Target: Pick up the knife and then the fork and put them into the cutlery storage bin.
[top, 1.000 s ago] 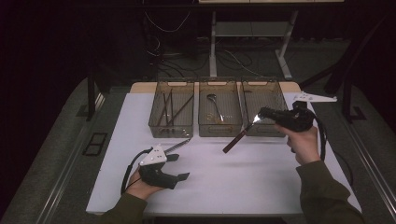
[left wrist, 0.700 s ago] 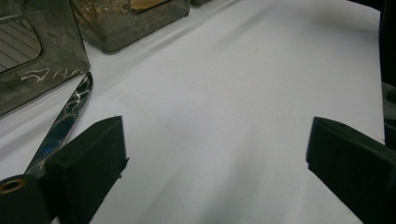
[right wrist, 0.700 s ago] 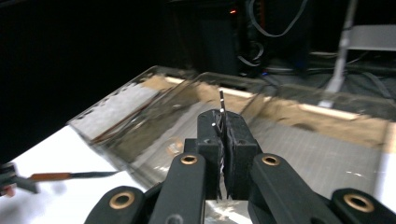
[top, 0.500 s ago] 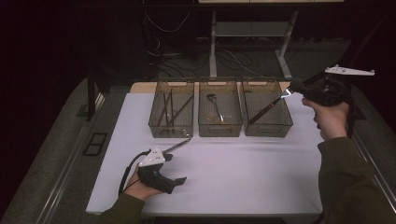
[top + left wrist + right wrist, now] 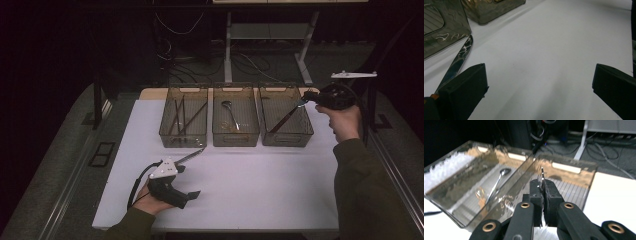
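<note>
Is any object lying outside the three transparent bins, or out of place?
Yes. One silver table knife lies loose on the white table in front of the left smoky plastic bin, beside the open left gripper.

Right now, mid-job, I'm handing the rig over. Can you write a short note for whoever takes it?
Left gripper: open, jaws have just been opening, nothing between them. A silver serrated knife lies on the white table beside one jaw.
Right gripper: shut on the metal end of a dark-handled utensil that slants into the right smoky plastic bin.
Done: dark sticks in the left bin, metal spoon in the middle bin.
Left: release the utensil, then probably bin the knife.
</note>
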{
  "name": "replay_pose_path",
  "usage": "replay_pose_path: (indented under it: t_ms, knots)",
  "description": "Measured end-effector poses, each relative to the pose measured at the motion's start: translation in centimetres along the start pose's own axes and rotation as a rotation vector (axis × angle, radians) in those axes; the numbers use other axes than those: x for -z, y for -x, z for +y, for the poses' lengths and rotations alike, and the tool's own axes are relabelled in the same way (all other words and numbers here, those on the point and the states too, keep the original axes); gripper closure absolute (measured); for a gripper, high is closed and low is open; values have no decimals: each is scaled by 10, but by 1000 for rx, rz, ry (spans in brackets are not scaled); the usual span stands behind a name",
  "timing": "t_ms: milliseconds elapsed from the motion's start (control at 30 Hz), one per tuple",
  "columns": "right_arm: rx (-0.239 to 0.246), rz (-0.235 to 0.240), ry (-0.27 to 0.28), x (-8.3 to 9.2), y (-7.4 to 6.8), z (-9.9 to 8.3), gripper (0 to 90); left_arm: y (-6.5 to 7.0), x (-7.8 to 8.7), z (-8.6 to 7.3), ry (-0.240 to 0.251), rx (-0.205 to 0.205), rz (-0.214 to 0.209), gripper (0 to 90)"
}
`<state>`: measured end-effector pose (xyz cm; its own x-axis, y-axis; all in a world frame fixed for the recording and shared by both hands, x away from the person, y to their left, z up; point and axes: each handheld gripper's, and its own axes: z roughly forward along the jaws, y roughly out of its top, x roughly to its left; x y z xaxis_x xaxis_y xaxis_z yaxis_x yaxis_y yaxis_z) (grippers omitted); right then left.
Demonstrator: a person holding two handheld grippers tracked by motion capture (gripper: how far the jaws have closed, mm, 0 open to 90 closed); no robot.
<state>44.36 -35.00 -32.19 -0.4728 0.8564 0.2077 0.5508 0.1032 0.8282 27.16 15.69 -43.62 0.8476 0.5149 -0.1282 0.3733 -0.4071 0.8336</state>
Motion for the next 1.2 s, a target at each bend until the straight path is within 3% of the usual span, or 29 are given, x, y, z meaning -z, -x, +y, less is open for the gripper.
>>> replay_pose_path:
  t_ms: [200,333,733,833,933,1033,1200]
  knots:
    - [4,19,-75,-23,-2,-6,862,0,0,0,0,-3,-7,0]
    - [-31,19,-69,-29,6,-11,859,0,-1,0,0,0,-13,0]
    - [-57,-72,-102,-50,26,-23,796,1,-4,1,-15,-9,-19,0]
    - [-75,-119,-104,-52,31,-25,587,1,-5,1,-14,-8,-18,0]
    - [-72,-172,-110,-48,35,-25,466,1,-3,1,-9,-11,-12,0]
    - [-68,-186,-89,-40,37,-24,411,1,-3,1,-8,-12,-9,0]
    - [-55,-140,-65,-27,32,-27,375,1,-3,2,-16,-19,2,0]
